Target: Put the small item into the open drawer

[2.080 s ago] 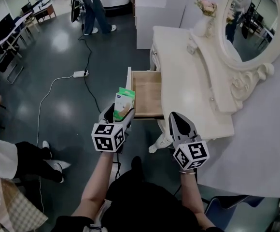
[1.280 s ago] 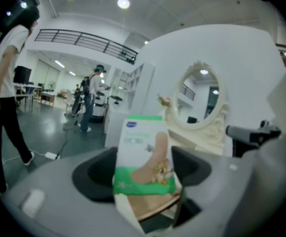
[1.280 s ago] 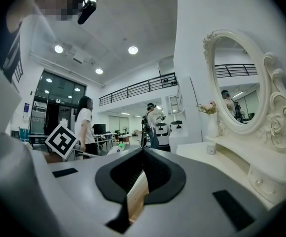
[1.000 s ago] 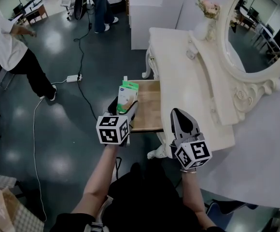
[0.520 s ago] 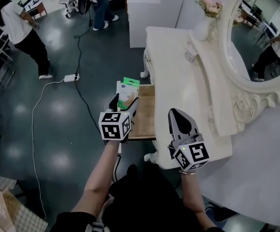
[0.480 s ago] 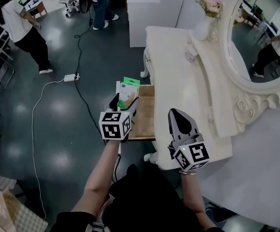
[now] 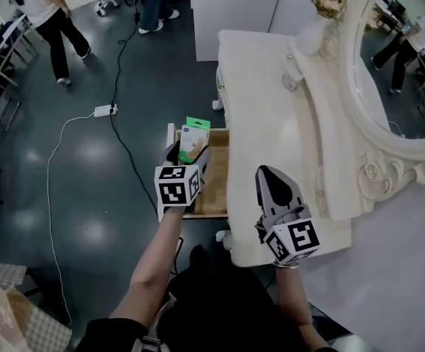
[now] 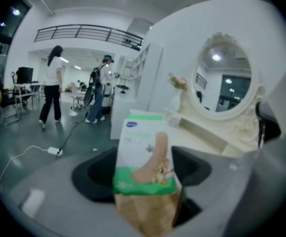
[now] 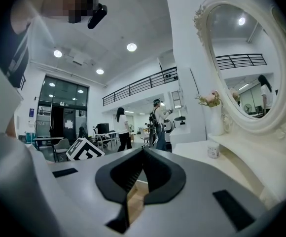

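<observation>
Honestly, we couldn't read a single word anywhere. The packet (image 8: 144, 167) in the left gripper (image 8: 143, 181) had a blue oval logo (image 8: 131, 125) up top and grey print under it, all too blurry for us. The marker cube (image 7: 177, 185) on that gripper and the other cube (image 7: 291, 240) on the right gripper (image 7: 265, 176) only showed black-and-white square patterns, no letters. White posters (image 9: 68, 124) by the far doors were too small.

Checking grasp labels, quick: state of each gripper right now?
Left gripper: closed on the green-and-white packet.
Right gripper: closed, empty.
</observation>
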Demonstrator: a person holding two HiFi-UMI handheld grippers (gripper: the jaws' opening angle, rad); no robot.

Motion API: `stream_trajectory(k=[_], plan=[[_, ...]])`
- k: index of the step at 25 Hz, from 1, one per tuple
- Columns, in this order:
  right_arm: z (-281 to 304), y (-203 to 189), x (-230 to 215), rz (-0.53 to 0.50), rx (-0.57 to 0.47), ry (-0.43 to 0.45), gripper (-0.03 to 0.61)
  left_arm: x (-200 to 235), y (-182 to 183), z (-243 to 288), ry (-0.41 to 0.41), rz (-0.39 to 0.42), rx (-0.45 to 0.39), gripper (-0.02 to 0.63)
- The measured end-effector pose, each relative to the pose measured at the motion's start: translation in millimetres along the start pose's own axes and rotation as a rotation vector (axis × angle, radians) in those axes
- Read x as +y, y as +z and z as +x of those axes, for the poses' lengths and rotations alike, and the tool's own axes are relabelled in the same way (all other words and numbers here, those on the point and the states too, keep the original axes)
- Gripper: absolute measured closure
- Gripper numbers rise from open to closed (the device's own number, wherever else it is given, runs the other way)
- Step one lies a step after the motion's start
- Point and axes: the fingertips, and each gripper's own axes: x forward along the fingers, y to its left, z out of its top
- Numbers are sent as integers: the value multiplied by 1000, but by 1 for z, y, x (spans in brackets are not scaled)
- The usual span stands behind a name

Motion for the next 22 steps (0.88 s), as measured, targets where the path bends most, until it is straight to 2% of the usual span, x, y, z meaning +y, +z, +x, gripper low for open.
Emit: stream_trajectory(k=[6,22], plan=[[8,-9,-11,22,26,11,581,17,-33,31,67,-52,80,261],[8,-32,-36,60,82,16,581,35,-116,86,178,-64,289,261]])
